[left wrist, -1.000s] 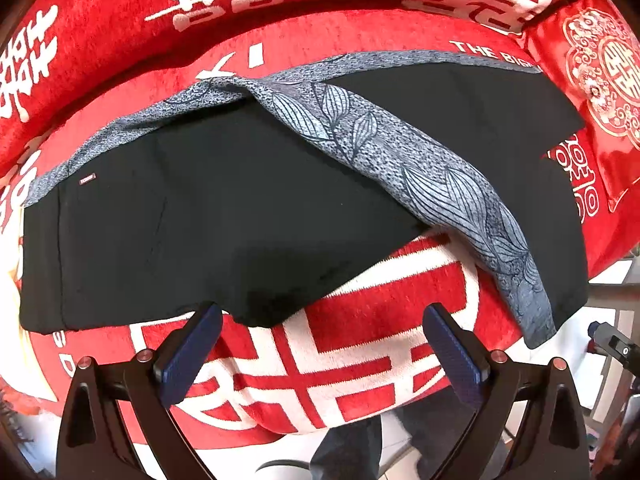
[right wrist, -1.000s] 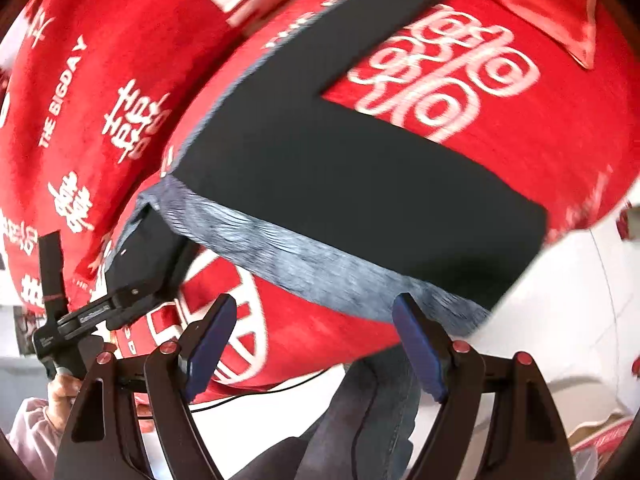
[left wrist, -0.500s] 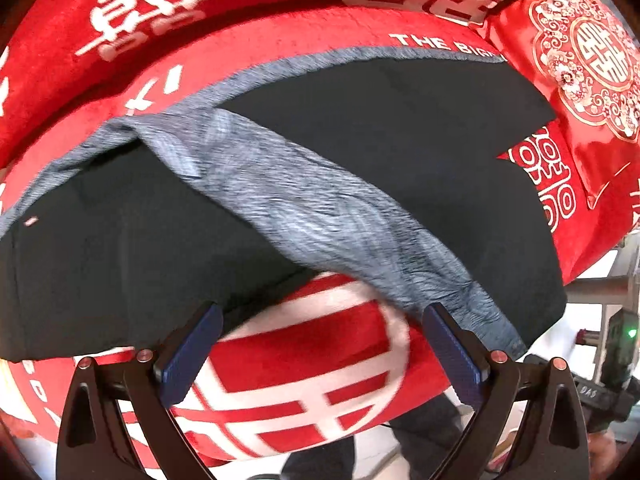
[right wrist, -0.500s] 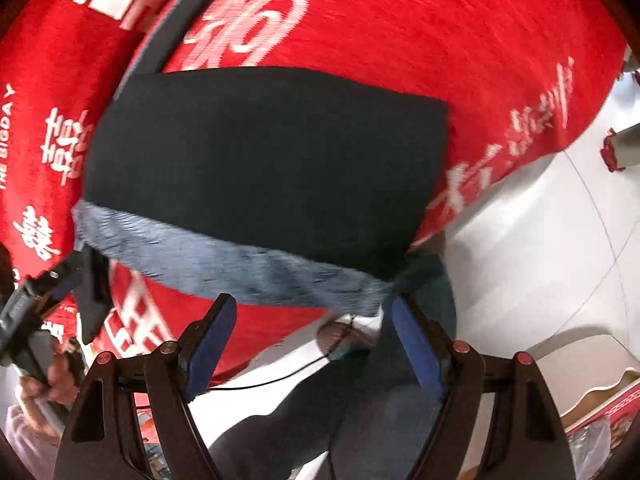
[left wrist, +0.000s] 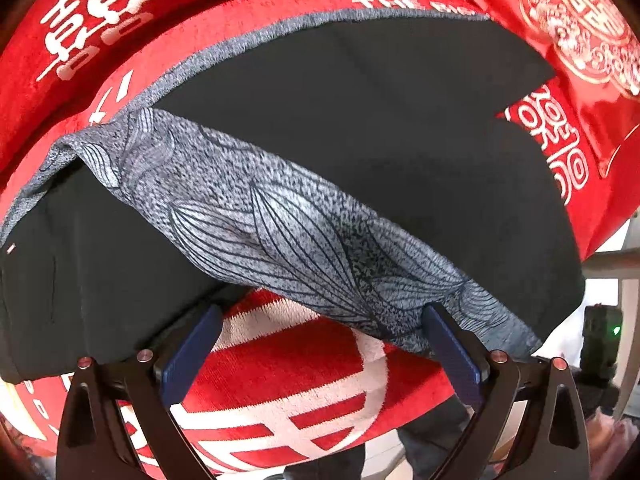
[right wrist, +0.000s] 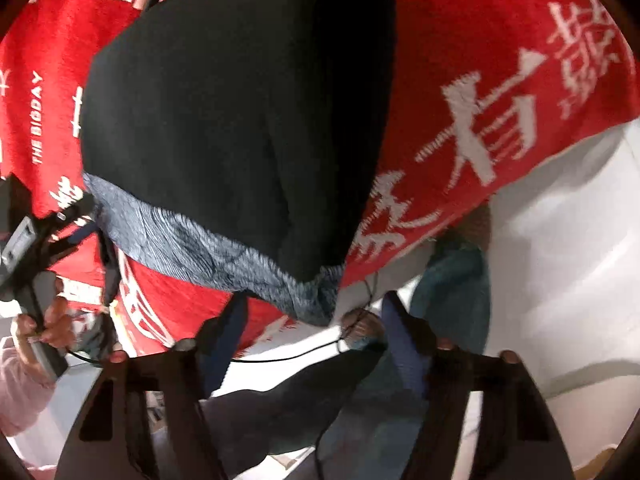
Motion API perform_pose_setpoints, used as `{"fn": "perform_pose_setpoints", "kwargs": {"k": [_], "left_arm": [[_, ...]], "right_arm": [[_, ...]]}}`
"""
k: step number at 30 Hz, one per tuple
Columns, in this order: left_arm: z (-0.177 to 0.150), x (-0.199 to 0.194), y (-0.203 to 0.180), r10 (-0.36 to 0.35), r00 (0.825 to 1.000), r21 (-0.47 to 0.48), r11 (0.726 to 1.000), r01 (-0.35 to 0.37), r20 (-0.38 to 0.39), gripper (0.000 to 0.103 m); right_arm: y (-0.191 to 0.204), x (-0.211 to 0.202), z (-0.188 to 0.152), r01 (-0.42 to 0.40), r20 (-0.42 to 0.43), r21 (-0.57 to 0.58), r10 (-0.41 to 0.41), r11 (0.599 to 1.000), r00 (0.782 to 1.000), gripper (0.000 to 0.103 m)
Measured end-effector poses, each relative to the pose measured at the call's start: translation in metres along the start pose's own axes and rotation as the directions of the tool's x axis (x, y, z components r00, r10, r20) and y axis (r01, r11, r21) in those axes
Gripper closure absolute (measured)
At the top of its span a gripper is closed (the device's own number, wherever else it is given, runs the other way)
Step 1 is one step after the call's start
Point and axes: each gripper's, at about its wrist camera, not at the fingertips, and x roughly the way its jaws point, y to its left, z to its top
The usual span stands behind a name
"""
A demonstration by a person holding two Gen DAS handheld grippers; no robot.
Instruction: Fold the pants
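A red blanket (left wrist: 288, 384) with large white characters covers the soft surface that carries everything, and a red satin cushion (left wrist: 576, 20) with gold embroidery lies at its far right corner in the left wrist view. Below the blanket's near edge in the right wrist view there is pale floor (right wrist: 560, 280), a thin black cable (right wrist: 304, 354) and the person's dark-clothed legs (right wrist: 304, 400). At the left of that view the person's hand (right wrist: 44, 324) grips the handle of the left tool.

The pants (left wrist: 360, 140) are black with a grey leaf-printed side stripe (left wrist: 288, 240). They lie flat on the blanket, long axis running across it from left to right in the left wrist view: the wider top part is at the left, and the two legs reach toward the cushion, their ends parted by a notch of red at the right. The near leg is angled toward the blanket's near edge, and its stripe crosses diagonally from upper left to lower right over the top part.

The left gripper (left wrist: 316, 344) is spread wide, blue pads (left wrist: 192, 356) low at the near edge. The left pad is just under the hem of the black top part; the right pad touches the lower edge of the grey stripe. Nothing is clamped between them.

The right gripper (right wrist: 312, 344) is open to a moderate gap, blurred, at the end of the near leg. Its left finger (right wrist: 224, 340) lies against the grey stripe's lower edge where the cloth overhangs the blanket's edge; whether it actually presses the cloth cannot be told. It holds nothing.
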Motion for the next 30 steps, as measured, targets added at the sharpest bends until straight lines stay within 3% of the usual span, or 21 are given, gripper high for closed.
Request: {"fn": "perform_pose_setpoints", "kwargs": {"k": [3,7,12,18,22,27,30], "left_arm": [[0.004,0.005,-0.009,0.017,1.0,0.003,1.0,-0.017,-0.011,0.003],[0.004,-0.006,-0.013,-0.006,1.0,-0.017,1.0,0.006,-0.002,0.003],[0.006,-0.02,-0.007,-0.125,0.992,-0.103,0.987,0.124,-0.003,0.003],[0.014,-0.018,0.01,-0.314,0.949,-0.259,0.916,0.305,0.008,0.003],[0.013,0.003,0.015,-0.346,0.938,-0.334,0.887,0.318,-0.024,0.003],[0.016,0.0,0.016,-0.352,0.936,-0.349,0.875,0.337,0.019,0.005],[0.018,0.0,0.017,-0.37,0.928,-0.358,0.862,0.358,0.037,0.008]], "right_arm": [[0.001,-0.004,-0.002,-0.029,0.002,0.039,0.029,0.999,1.0,0.093],[0.02,-0.037,-0.009,-0.027,0.06,0.038,0.025,0.999,0.998,0.095],[0.048,-0.083,-0.001,-0.052,0.122,0.016,0.05,0.999,0.991,0.095],[0.081,-0.112,0.015,-0.062,0.126,-0.058,0.069,0.996,0.99,0.095],[0.085,-0.118,0.025,-0.072,0.095,-0.075,0.079,0.995,0.992,0.095],[0.068,-0.096,0.03,-0.108,-0.01,0.012,0.108,0.994,0.994,0.087],[0.056,-0.087,0.029,-0.114,-0.014,0.052,0.115,0.992,0.993,0.085]]}}
